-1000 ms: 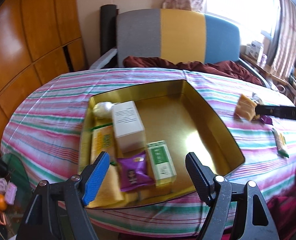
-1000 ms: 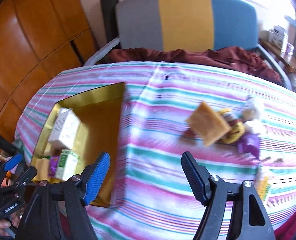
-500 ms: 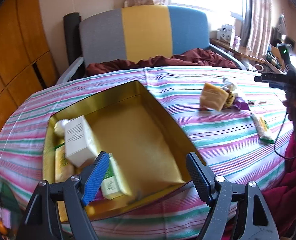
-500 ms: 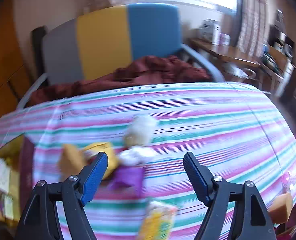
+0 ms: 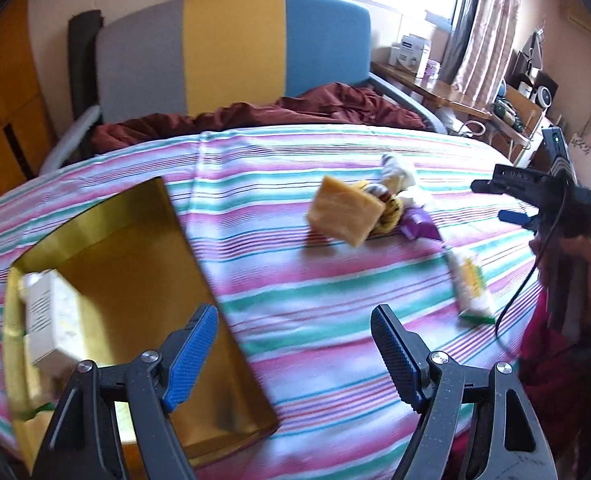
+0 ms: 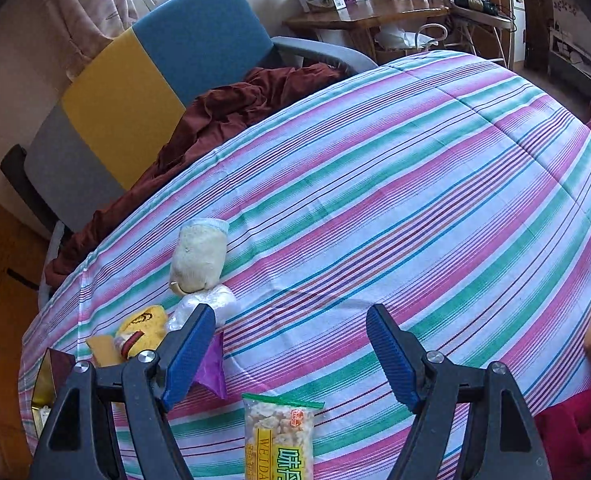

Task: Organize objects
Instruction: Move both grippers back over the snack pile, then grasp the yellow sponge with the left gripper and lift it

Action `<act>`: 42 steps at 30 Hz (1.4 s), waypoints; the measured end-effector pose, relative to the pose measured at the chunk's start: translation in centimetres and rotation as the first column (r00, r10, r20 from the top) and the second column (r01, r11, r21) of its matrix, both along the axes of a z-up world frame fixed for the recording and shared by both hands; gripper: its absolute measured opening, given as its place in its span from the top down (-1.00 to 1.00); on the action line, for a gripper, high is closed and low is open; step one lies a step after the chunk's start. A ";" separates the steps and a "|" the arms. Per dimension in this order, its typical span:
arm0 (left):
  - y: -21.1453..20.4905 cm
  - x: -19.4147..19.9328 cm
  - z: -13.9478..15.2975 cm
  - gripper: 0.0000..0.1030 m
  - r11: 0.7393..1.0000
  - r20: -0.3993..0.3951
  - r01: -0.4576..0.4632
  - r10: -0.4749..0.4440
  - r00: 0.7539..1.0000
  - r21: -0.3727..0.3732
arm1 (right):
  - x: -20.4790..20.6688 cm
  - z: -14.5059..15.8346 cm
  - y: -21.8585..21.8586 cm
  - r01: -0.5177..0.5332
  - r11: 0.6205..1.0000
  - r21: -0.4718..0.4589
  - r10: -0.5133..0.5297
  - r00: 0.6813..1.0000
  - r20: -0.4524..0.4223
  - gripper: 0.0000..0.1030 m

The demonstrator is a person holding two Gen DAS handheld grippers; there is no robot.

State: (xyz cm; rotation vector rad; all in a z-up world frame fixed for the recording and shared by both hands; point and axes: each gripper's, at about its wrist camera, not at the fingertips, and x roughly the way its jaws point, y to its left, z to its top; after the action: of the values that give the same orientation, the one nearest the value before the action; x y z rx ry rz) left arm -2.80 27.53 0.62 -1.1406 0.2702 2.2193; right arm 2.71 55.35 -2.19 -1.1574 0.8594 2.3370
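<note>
gold tray, white box inside; snacks on tablecloth

A gold tray sits at the left of the left view, a white box inside. At centre right a tan block tilts against a cluster of small packets. A snack bag lies bottom centre in the right view.
</note>
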 end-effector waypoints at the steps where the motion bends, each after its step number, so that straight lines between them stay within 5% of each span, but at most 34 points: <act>1: 0.7 -0.3 0.0 -0.52 1.000 0.013 0.004 -0.004 1.000 0.006 | 0.0 0.1 0.0 -0.003 1.000 0.001 0.003 1.000 -0.004 -0.54; 12: 7.2 -5.7 -2.4 -0.54 0.991 0.251 -0.079 0.050 0.967 0.108 | 0.5 -0.2 1.2 0.026 0.998 -0.064 -0.028 0.999 -0.025 -0.54; 18: 8.5 -9.2 -4.8 -0.63 0.963 0.399 -0.229 0.155 0.904 0.144 | 0.3 -0.2 1.0 0.001 0.997 -0.081 -0.004 1.000 -0.030 -0.54; 27: 9.2 -11.3 -6.7 -0.70 0.909 0.499 -0.380 0.252 0.829 0.173 | 0.0 -0.7 1.1 -0.008 0.993 -0.117 0.005 1.000 -0.023 -0.54; 31: 9.6 -11.6 -7.2 -0.63 0.906 0.497 -0.389 0.264 0.827 0.165 | -0.1 -0.9 1.3 -0.007 0.992 -0.130 0.004 1.000 -0.023 -0.54; 34: 9.8 -11.7 -8.3 -0.33 0.912 0.496 -0.387 0.274 0.824 0.139 | -0.1 -0.9 1.3 -0.005 0.993 -0.121 0.002 1.000 -0.020 -0.54; 37: 9.7 -11.0 -7.8 -0.16 0.926 0.454 -0.344 0.243 0.857 0.155 | -0.1 -1.1 1.6 0.005 0.993 -0.122 -0.006 1.000 -0.012 -0.54; 42: 8.2 -8.9 -5.7 -0.16 0.957 0.328 -0.256 0.199 0.923 0.139 | -0.1 -1.4 1.9 0.016 0.991 -0.132 -0.016 1.000 0.000 -0.54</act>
State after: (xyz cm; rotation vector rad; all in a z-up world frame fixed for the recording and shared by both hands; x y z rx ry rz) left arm -11.68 35.73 -5.10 -1.4575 -0.2025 2.1614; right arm 2.57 57.22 -3.59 -1.1970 1.0334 2.2977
